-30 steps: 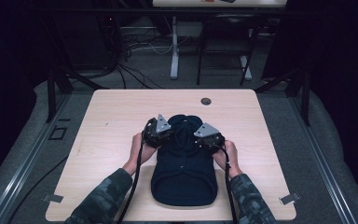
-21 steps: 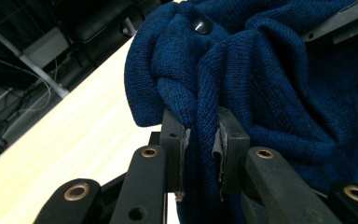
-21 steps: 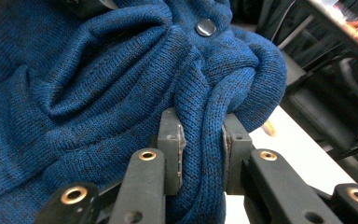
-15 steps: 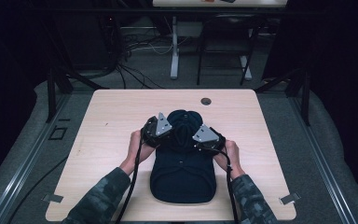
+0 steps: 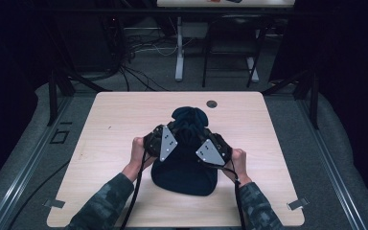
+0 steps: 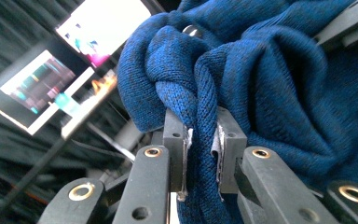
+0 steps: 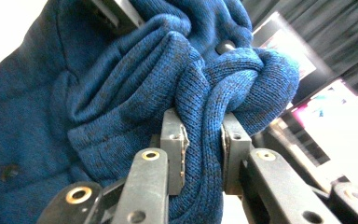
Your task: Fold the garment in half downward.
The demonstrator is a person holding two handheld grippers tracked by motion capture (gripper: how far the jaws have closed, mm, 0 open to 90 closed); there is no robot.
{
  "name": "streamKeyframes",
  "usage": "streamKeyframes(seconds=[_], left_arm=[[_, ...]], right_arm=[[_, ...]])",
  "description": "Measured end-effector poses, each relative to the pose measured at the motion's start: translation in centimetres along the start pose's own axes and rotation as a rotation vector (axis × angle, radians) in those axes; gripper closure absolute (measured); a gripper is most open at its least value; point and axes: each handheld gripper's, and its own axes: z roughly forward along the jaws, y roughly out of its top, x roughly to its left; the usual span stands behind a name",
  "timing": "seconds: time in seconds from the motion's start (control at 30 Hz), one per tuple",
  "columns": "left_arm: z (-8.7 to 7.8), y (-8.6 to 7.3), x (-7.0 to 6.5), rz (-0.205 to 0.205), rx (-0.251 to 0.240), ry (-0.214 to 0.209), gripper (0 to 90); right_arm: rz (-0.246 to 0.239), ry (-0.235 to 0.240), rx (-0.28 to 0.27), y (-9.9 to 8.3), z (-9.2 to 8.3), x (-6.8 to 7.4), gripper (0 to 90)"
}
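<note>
A dark blue knitted garment [image 5: 184,158] lies bunched in the middle of the light wooden table [image 5: 105,129]. My left gripper [image 5: 170,136] holds its left side and my right gripper [image 5: 203,141] holds its right side, both lifting the upper part. In the left gripper view a thick fold of the blue knit [image 6: 200,116] is clamped between the jaws of the left gripper [image 6: 201,140]. In the right gripper view another fold of the knit [image 7: 205,140] is pinched by the right gripper [image 7: 203,142]. A small button [image 7: 9,171] sits on the cloth.
A small round dark grommet [image 5: 212,103] is set in the table near its far edge. Beyond the table stand a desk leg [image 5: 178,52], a chair frame and cables on the grey floor. Tape marks [image 5: 297,203] sit at the near corners.
Both grippers have drawn back toward the person and lifted the garment's upper part, so it now folds over and the pile looks shorter.
</note>
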Motion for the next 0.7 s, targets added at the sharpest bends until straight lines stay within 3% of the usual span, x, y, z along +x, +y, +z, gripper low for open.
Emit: streamKeyframes(seconds=[0.03,0.1,0.17,0.3,0.4,0.5,0.7], left_arm=[[0.0,-0.7,-0.8,-0.015,0.018,-0.022,78.5],[0.1,-0.9,-0.9,-0.030,0.023,-0.035,78.5],[0.1,-1.2,-0.9,-0.060,0.018,-0.048,78.6],[-0.2,-1.3,-1.0,-0.068,0.021,-0.064,78.5],[-0.5,-1.8,-1.4,-0.072,0.039,-0.095,78.4],[-0.8,-2.6,-2.1,-0.088,0.060,-0.121,78.4],[-0.5,-3.6,-3.4,-0.105,0.117,-0.181,78.3]], right_arm=[[-0.002,0.034,0.021,-0.9,0.1,1.0,75.9],[-0.015,0.056,0.039,-1.0,0.2,1.5,75.9],[-0.020,0.058,0.034,-1.1,0.1,1.6,75.9],[-0.039,0.052,0.018,-1.1,-0.1,1.8,76.0],[-0.074,0.057,0.012,-1.5,-0.6,2.5,76.0],[-0.138,0.078,0.025,-1.9,-1.3,3.8,76.0],[-0.191,0.099,0.064,-3.1,-1.4,5.2,76.0]])
